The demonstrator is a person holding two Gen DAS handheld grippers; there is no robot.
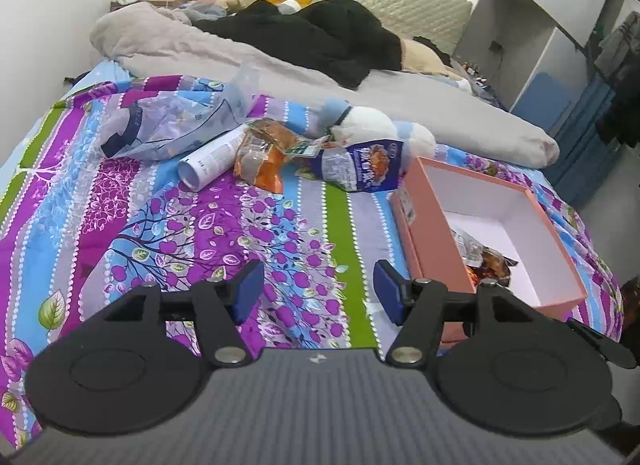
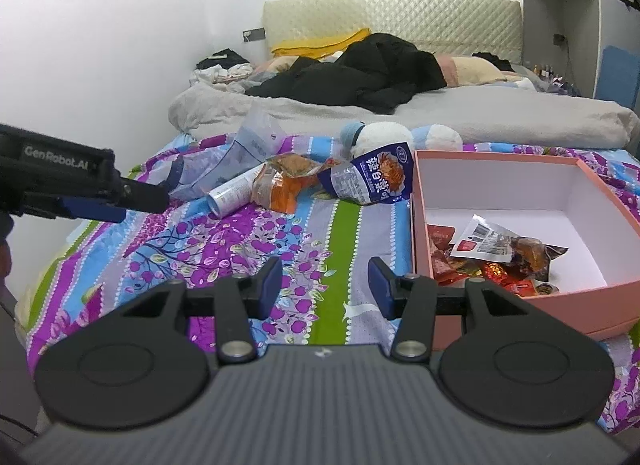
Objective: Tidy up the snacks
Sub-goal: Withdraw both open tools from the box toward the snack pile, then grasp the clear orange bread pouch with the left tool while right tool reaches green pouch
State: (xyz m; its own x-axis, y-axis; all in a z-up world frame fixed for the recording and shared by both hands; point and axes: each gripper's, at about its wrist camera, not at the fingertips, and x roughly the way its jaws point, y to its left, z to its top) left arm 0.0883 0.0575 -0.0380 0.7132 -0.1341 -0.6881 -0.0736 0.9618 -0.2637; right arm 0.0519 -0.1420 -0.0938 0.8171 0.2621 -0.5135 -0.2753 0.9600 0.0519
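A pink box (image 1: 436,241) (image 2: 520,317) lies open on the flowered bedspread, with several snack packets (image 2: 496,253) (image 1: 486,261) in its near end. Beyond it lie a blue-and-white snack bag (image 1: 360,169) (image 2: 372,181), an orange snack bag (image 1: 264,157) (image 2: 284,185) and a white tube (image 1: 208,165) (image 2: 234,193). My left gripper (image 1: 318,293) is open and empty, low over the bedspread, left of the box. My right gripper (image 2: 324,289) is open and empty, just left of the box. The left gripper also shows in the right wrist view (image 2: 116,201).
A clear plastic bag (image 1: 168,125) (image 2: 248,153) lies left of the snacks. A white-and-blue plush toy (image 1: 384,129) (image 2: 396,137) sits behind them. A grey duvet (image 1: 280,65) and black clothes (image 2: 360,73) cover the far bed. Shelves and blue mats (image 1: 580,137) stand right.
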